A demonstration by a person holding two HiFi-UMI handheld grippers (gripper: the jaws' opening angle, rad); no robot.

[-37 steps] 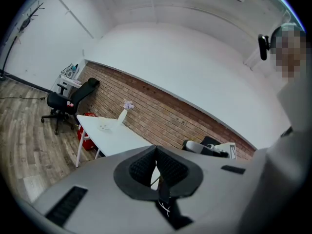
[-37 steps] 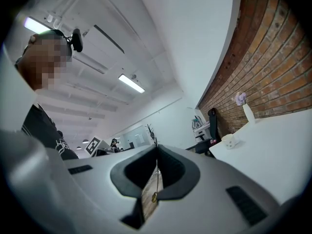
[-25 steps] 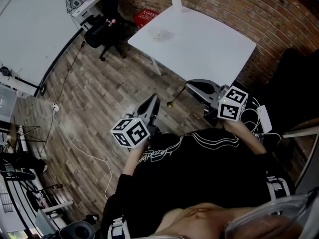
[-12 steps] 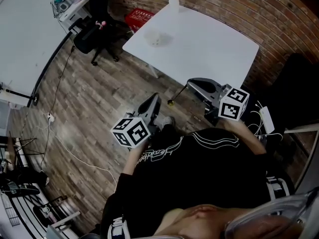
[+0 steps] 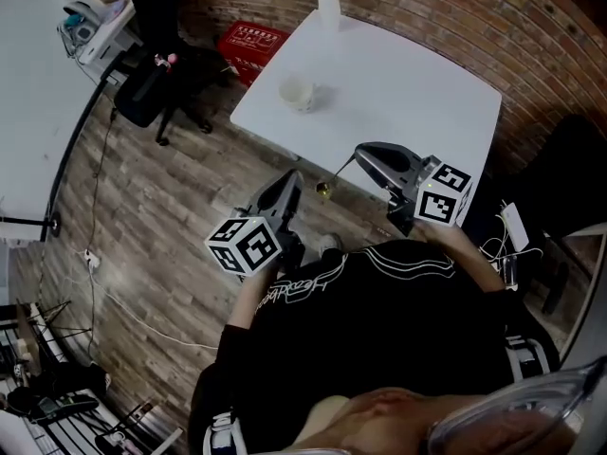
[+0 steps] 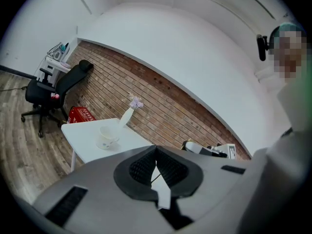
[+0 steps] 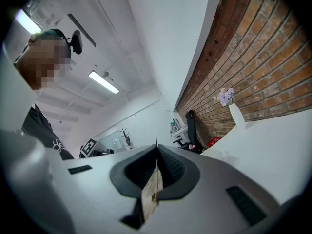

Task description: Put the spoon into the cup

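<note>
One cup [image 5: 297, 92] stands near the left edge of the desk [image 5: 408, 74]. One spoon [image 5: 338, 172], pinched in the closed right tool [image 5: 360, 152], hangs off the desk, well apart from the cup. The left tool [image 5: 296, 176] is closed too.

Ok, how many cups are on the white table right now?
1. The cup stands near the left edge of the table in the head view, nearer the person than the vase. Nothing there looks able to hide another.
</note>
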